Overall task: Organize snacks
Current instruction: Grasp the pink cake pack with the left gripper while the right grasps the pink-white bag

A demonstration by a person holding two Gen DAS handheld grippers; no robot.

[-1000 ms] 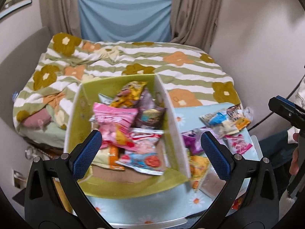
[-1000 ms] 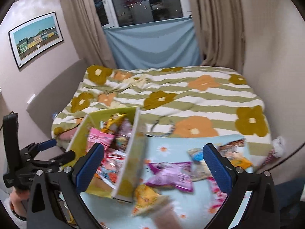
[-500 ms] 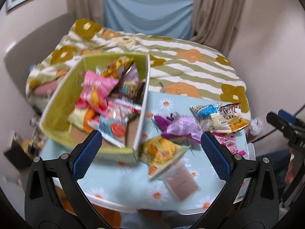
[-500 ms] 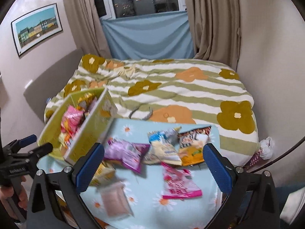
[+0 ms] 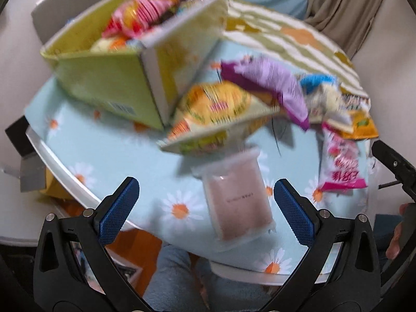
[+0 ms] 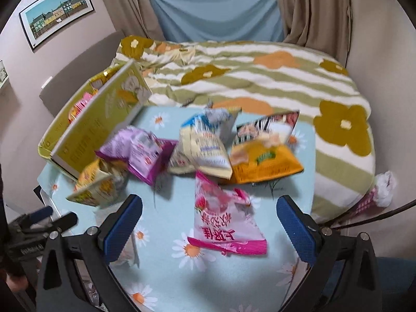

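Note:
A green cardboard box [image 5: 109, 83] holding several snack packs stands at the table's left; it also shows in the right wrist view [image 6: 85, 132]. Loose on the daisy tablecloth lie a yellow bag [image 5: 215, 109], a purple bag [image 5: 270, 80], a flat pale pink packet [image 5: 236, 197], a pink strawberry bag [image 6: 221, 221], a white-blue bag [image 6: 205, 145] and an orange bag [image 6: 265, 161]. My left gripper [image 5: 206, 205] is open and empty, with the pink packet between its fingers. My right gripper [image 6: 209, 223] is open and empty around the strawberry bag.
The small table [image 6: 166, 273] has its front edge close below both grippers. A bed with a striped flower blanket [image 6: 260, 78] lies behind it. Walls stand close on the right and left. The left gripper shows in the right wrist view's lower left [image 6: 39, 231].
Both grippers have dropped down and closer to the table. The left view swung from the box to the pink packet; the right moved right, over the strawberry bag.

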